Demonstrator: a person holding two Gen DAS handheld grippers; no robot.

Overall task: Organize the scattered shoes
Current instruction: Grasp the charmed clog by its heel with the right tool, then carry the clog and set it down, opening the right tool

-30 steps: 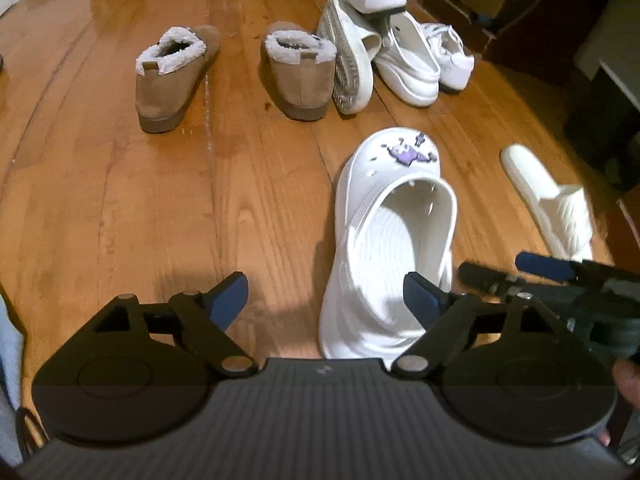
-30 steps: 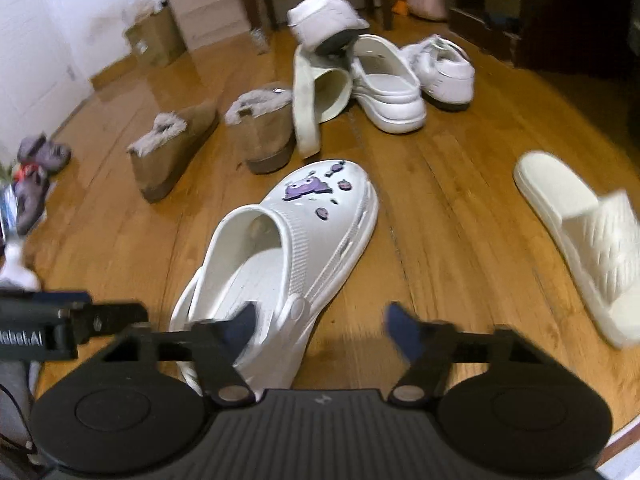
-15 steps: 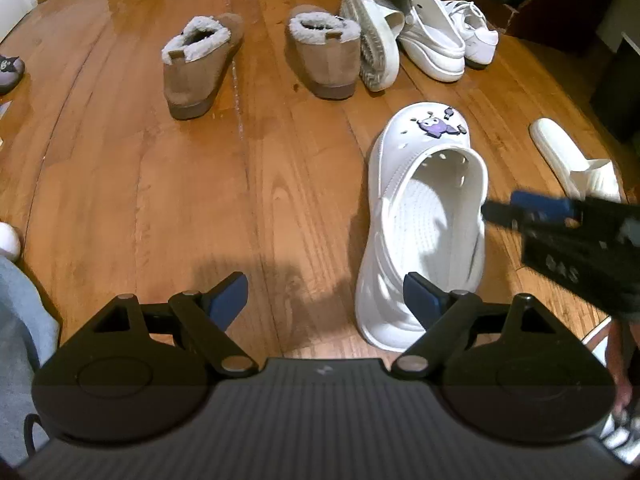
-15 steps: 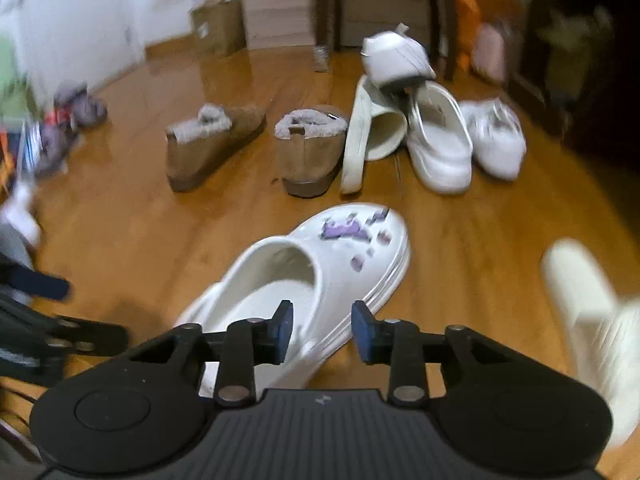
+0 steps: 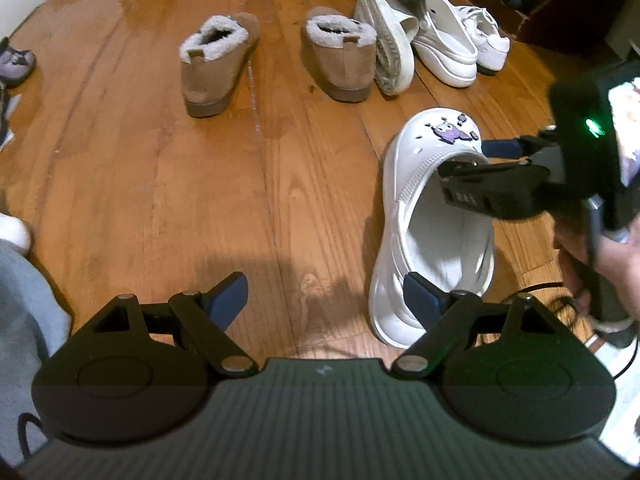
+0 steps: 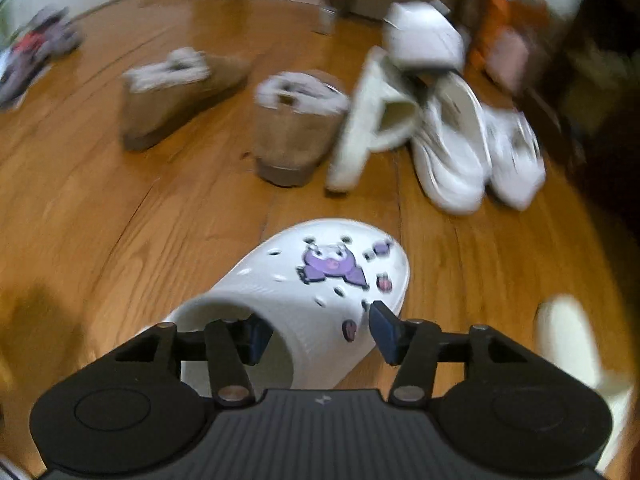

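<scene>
Clog (image 5: 430, 216), white w/ purple charm, lies on floor (image 5: 160, 184) at 3 o'clock. Right gripper (image 6: 316, 330) jaws part-open, straddling its upper, grip unclear. Left gripper (image 5: 326, 300) jaws wide, empty.

Left tongs (image 5: 324, 300): open, above floor (image 5: 160, 180).
Right tongs (image 5: 476, 160): at white clog (image 5: 420, 216) opening.
Beyond: tan slippers (image 5: 216, 64).

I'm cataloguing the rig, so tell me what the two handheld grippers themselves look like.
Both are matte black. The left gripper and right gripper have dark blue finger pads, silver pivot pins, round discs and a ribbed body. The left view shows white lettering, a green light and a black cable on the right one.
</scene>
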